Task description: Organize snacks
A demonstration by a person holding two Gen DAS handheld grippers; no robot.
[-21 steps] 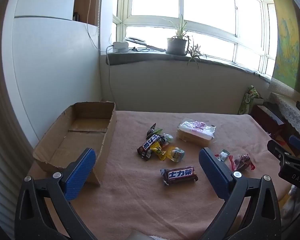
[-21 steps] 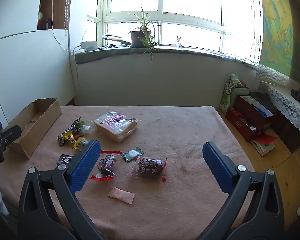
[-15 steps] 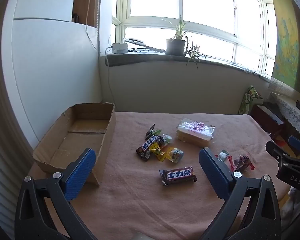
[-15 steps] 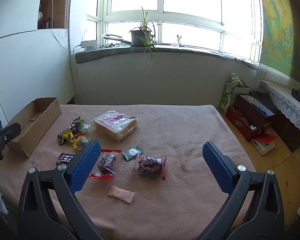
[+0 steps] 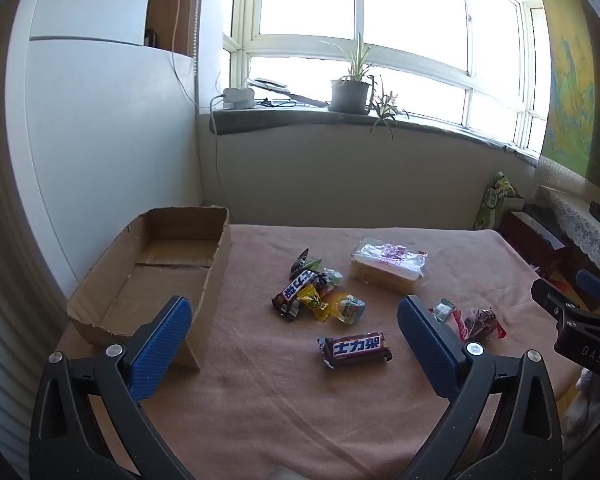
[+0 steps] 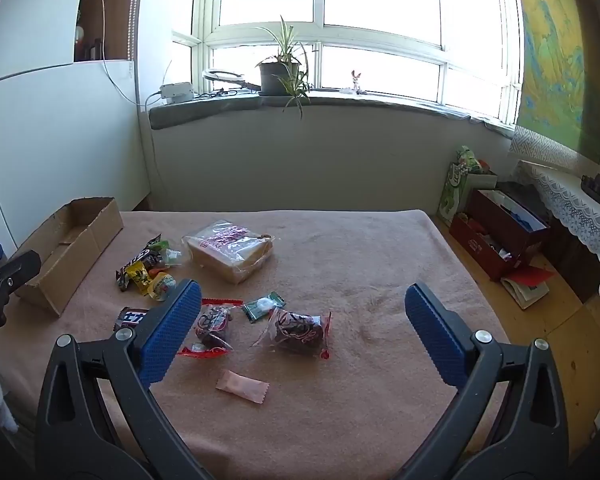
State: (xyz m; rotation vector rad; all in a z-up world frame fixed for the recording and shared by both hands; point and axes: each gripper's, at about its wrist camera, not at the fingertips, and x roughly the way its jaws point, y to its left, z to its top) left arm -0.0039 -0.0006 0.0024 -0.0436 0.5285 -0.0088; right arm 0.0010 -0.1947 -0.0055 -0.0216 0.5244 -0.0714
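While both tools hovered above the near edge of the blanket-covered table (image 6: 380, 240), the left gripper (image 5: 292, 344) and the right gripper (image 6: 300, 332) stood fully spread with nothing between their jaws, and the cardboard box (image 5: 156, 264) at far left held no snacks. Two chocolate bars (image 5: 356, 349), one bagged bread (image 6: 230, 250), two dark clear-wrapped cakes (image 6: 298, 330), one pink sachet (image 6: 242, 386) and one green sachet (image 6: 264, 306) were counted; the small candy cluster (image 5: 328, 300) could not be counted reliably. The wrappers appeared light, crinkly and slippery, so each should probably be taken across its middle, the soft bread gently
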